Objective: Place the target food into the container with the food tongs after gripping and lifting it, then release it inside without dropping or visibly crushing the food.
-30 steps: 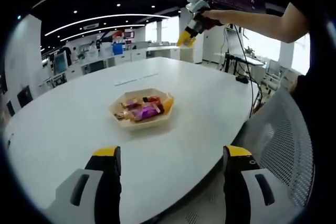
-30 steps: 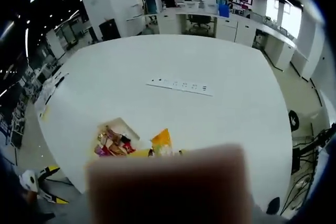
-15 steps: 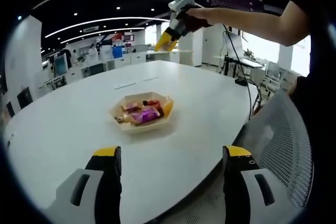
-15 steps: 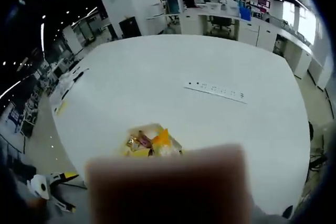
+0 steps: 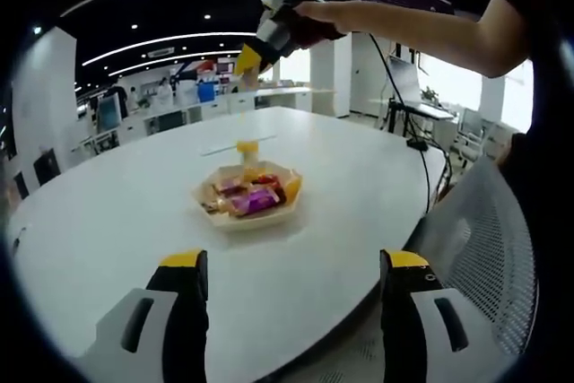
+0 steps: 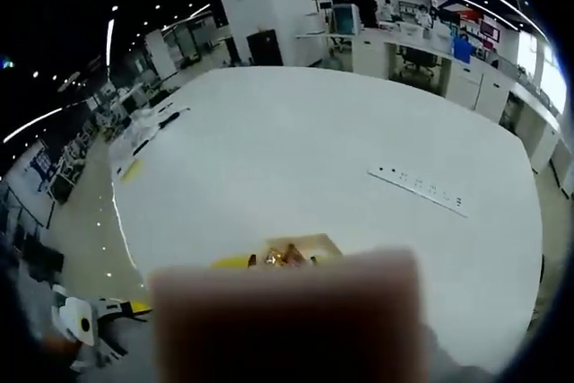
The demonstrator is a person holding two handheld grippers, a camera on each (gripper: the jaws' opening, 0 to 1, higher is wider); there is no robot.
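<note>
A pale shallow tray (image 5: 210, 208) of wrapped snacks (image 5: 253, 200) sits on the white table (image 5: 108, 221). My left gripper (image 5: 296, 266) hangs low before the table's near edge, its yellow-tipped jaws wide apart with nothing between them. A person's hand holds my right gripper (image 5: 260, 42) high above and behind the tray, yellow tip pointing down. A small yellow piece (image 5: 246, 147) shows just above the tray's far rim; I cannot tell whether it rests or hangs. In the right gripper view a blurred pinkish block (image 6: 287, 320) hides the jaws, and the tray (image 6: 300, 244) peeks over it.
A power strip (image 6: 421, 188) lies on the table beyond the tray. A grey mesh chair (image 5: 475, 239) stands at the table's right edge, under the person's arm (image 5: 430, 33). Desks and monitors line the far side of the room.
The right gripper has swung left, to above the tray. In its view the tray has slid further under the blurred block. The yellow piece by the tray's far rim is new.
</note>
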